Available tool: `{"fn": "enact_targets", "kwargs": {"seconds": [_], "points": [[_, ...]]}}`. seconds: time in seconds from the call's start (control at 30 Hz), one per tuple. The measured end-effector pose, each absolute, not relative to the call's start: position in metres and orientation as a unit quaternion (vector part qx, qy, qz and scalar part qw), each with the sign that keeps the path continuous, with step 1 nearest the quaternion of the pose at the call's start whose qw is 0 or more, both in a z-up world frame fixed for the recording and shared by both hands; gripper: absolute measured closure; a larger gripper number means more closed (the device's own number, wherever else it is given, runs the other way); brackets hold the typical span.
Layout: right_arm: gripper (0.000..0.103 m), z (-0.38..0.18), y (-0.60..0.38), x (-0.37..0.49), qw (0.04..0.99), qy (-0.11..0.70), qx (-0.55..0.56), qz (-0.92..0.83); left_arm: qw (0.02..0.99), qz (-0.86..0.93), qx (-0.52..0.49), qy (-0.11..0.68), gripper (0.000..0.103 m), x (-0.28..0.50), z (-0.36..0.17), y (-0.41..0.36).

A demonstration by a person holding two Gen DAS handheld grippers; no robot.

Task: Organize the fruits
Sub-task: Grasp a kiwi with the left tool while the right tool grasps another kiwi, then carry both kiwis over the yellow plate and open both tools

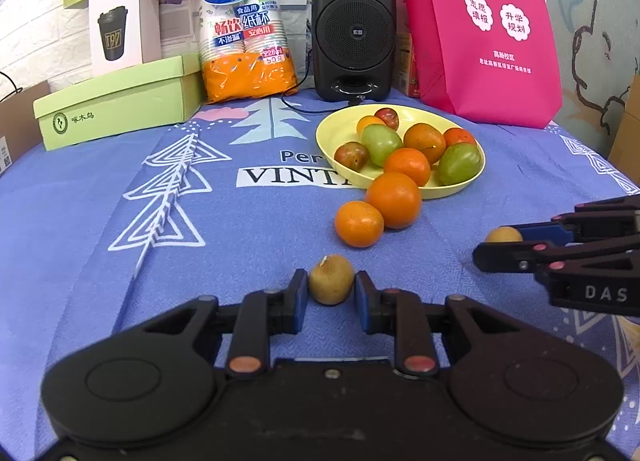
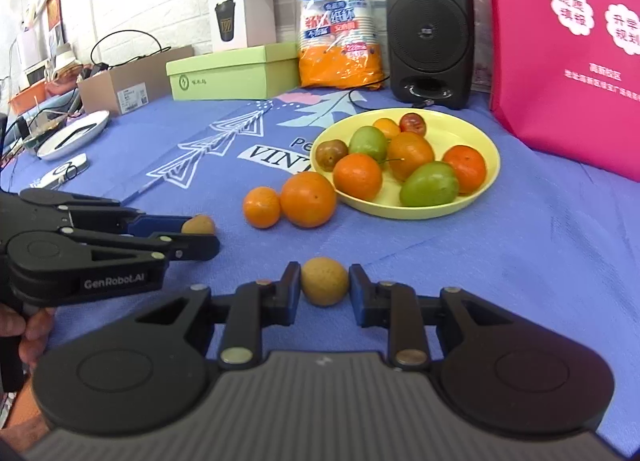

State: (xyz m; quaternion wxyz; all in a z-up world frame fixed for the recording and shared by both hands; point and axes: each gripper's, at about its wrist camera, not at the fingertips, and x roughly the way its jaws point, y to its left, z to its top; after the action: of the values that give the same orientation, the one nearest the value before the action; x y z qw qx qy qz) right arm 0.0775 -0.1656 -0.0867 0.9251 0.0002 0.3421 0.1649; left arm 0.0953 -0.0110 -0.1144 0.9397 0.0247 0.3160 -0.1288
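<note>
A yellow plate (image 1: pixel 344 121) (image 2: pixel 476 129) holds several oranges, green fruits and dark red plums. Two oranges lie on the cloth just in front of it: a large one (image 1: pixel 394 200) (image 2: pixel 308 199) and a small one (image 1: pixel 359 223) (image 2: pixel 261 207). My left gripper (image 1: pixel 331 291) (image 2: pixel 202 231) is shut on a small brown longan (image 1: pixel 331 279) (image 2: pixel 198 224) at cloth level. My right gripper (image 2: pixel 325 287) (image 1: pixel 498 243) is shut on a second brown longan (image 2: pixel 324 281) (image 1: pixel 503 234), to the right of the left one.
The blue printed tablecloth (image 1: pixel 120 189) covers the table. At the back stand a green box (image 1: pixel 120 101), an orange pack of paper cups (image 1: pixel 244 21), a black speaker (image 1: pixel 354 29) and a pink bag (image 1: pixel 488 29). A white dish (image 2: pixel 74 133) lies far left.
</note>
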Motion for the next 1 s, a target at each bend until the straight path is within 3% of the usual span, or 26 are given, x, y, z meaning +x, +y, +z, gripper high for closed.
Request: {"fn": "enact_targets", "kwargs": {"seconds": [0.4,0.67,1.0], "points": [[0.078,-0.058,-0.188,0.082,0.942,0.304,-0.005,0.144,0.947,-0.154,0.042,0.279,0.078,0.108,-0.078,-0.019],[0.078,-0.036,-0.198,0.138,0.949,0.287,-0.015,0.131,0.945,-0.182,0.066,0.265,0.078,0.175,-0.049,-0.047],[0.078,-0.046,-0.200,0.205,0.947,0.301,-0.025,0.111,0.940,-0.179,0.072,0.283,0.078,0.261,-0.059,-0.074]]}}
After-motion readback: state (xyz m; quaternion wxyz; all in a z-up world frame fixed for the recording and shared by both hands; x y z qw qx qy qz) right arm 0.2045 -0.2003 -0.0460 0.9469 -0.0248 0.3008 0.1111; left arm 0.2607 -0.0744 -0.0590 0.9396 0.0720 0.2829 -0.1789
